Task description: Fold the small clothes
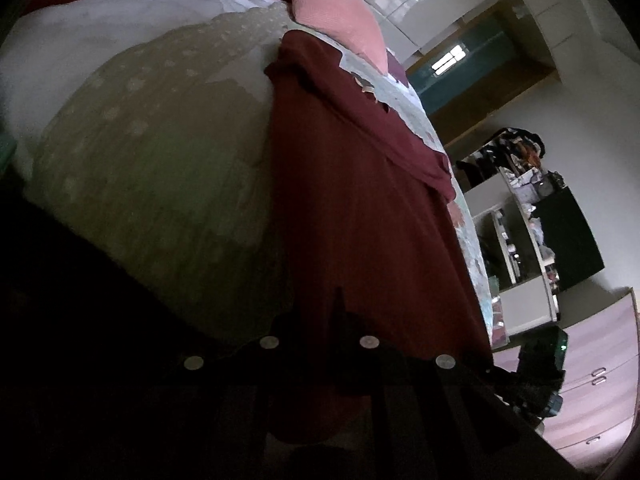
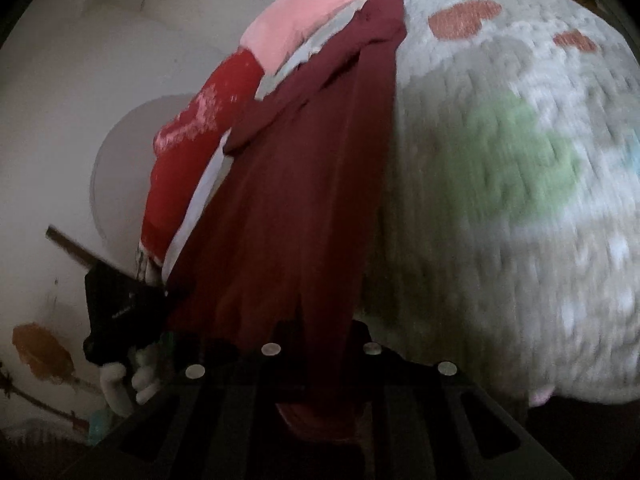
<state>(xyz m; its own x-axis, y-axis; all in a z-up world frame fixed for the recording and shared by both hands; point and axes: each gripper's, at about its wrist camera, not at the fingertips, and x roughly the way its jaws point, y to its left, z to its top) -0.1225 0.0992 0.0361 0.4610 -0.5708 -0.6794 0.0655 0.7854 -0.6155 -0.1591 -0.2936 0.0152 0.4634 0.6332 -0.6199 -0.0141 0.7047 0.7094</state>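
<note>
Maroon garment [image 1: 360, 220] in both views; only the right shows a gloved hand [image 2: 132, 384].

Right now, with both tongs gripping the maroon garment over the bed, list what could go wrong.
1. The maroon garment hangs stretched from the left tongs and the right tongs; uneven pulling could skew the fold.
2. Its far end still lies bunched by the pink pillow, so it may drag across the patterned bedspread.
3. The pale dotted garment lies alongside and could get caught.
</note>
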